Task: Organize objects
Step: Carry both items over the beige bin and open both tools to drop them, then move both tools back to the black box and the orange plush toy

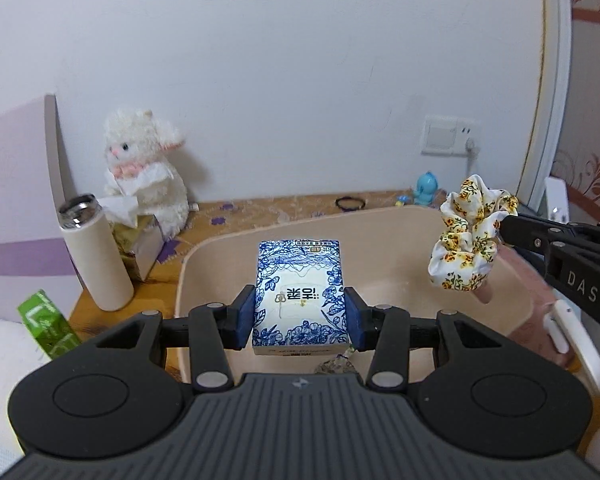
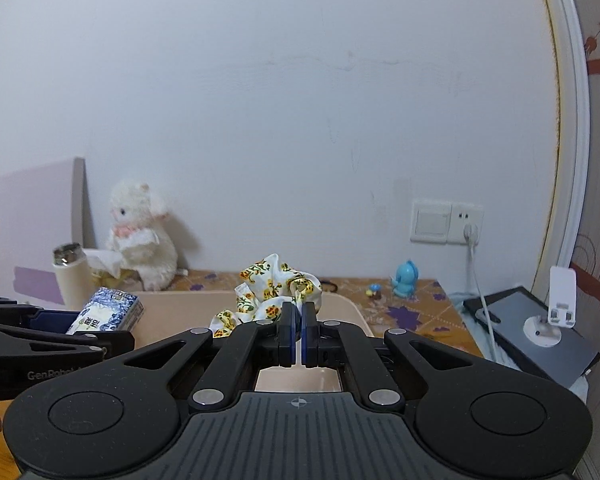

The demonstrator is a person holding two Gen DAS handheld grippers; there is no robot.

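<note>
Left gripper (image 1: 300, 316): blue pads pressed on both long sides of a blue-and-white floral tissue pack (image 1: 300, 296), held clear above the open cream bin (image 1: 380, 224). Pack's printed face turned up toward the camera, its top end pointing away. In the right wrist view the same pack (image 2: 108, 314) shows at left, carried over the bin's near-left corner.

Right gripper (image 2: 299, 338): pads nearly together, pinching a fold of a white scrunchie with yellow flowers (image 2: 272, 292). Fabric bunches up and forward of the fingertips, hanging over the bin (image 2: 180, 300). From the left wrist camera the scrunchie (image 1: 470, 236) sits at the tip of the right gripper (image 1: 504, 226), over the bin's right rim. Under it, something pink; cannot tell what it is.

Bin stands on a brown patterned tabletop (image 1: 260, 212) with purple flower prints.

Left of the bin: cream thermos flask (image 1: 96, 256) with metal cap, upright; a green box (image 1: 48, 324) nearer the camera; a tissue box (image 1: 140, 240) just behind the flask.

Farther back against the wall: white plush rabbit (image 1: 144, 168) seated behind the tissue box. A black hair tie (image 1: 350, 203) lies on the table behind the bin. Blue toy figure (image 2: 406, 278) at right rear. Wall switch and socket (image 2: 446, 222) above it, plug inserted. A dark tablet (image 2: 532, 328) lies off the table's right edge.
</note>
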